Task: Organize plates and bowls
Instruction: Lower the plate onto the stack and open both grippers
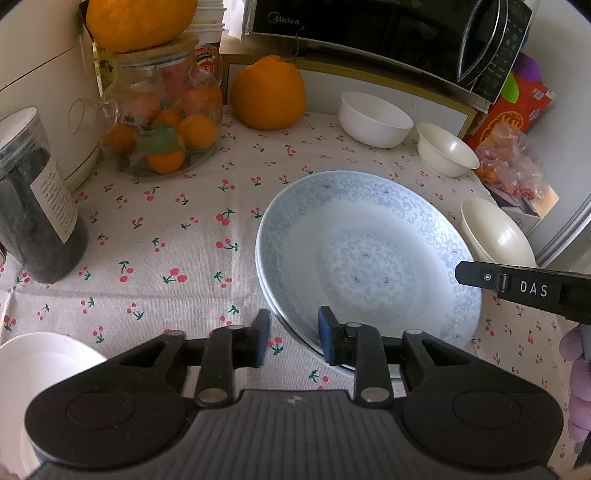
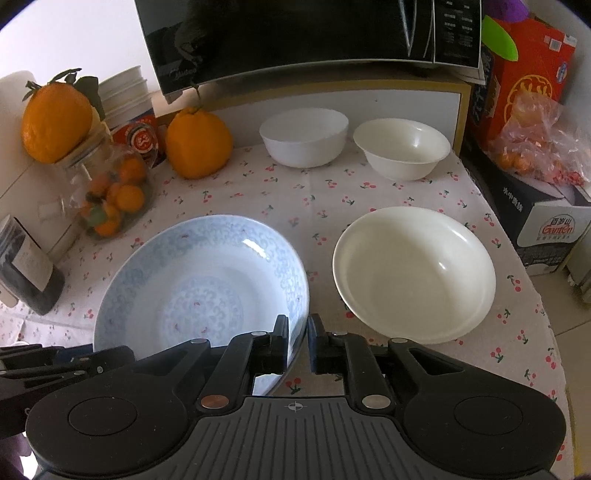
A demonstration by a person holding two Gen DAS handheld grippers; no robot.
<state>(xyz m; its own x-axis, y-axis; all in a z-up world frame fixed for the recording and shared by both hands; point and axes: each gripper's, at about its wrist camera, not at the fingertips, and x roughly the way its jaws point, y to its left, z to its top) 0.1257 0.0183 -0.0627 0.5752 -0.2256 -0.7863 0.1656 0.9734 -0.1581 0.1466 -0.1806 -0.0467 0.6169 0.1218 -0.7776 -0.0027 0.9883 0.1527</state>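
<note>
The blue-patterned plate (image 1: 369, 258) lies flat on the cherry-print tablecloth (image 1: 166, 229), apparently nested on a second plate beneath it, and both grippers straddle its near rim from opposite sides. The left gripper (image 1: 293, 338) has its blue pads spread, one outside the rim and one over the plate's inner slope; neither pad presses, so it is released. The right gripper (image 2: 297, 341) brackets the plate's right near edge with a narrow gap; its pads look just clear of the rim, so I judge it let go as well, though the contact is hard to read. In the left view its finger reaches in from the right.

Being round, the plate has no long axis. It sits directly ahead of both sets of fingers, at about equal reach. The cream plate (image 2: 413, 273) lies just right of the right gripper, so that hand is nearer to it. The white bowl (image 2: 304, 136) and cream bowl (image 2: 402, 147) stand well behind.

Readable writing: "Midea" on the microwave (image 1: 369, 29), "DAS" on the right gripper's finger, "Ganten" on the dark box (image 2: 546, 229). The label on the dark jar (image 1: 37, 206) is too small to read.
</note>
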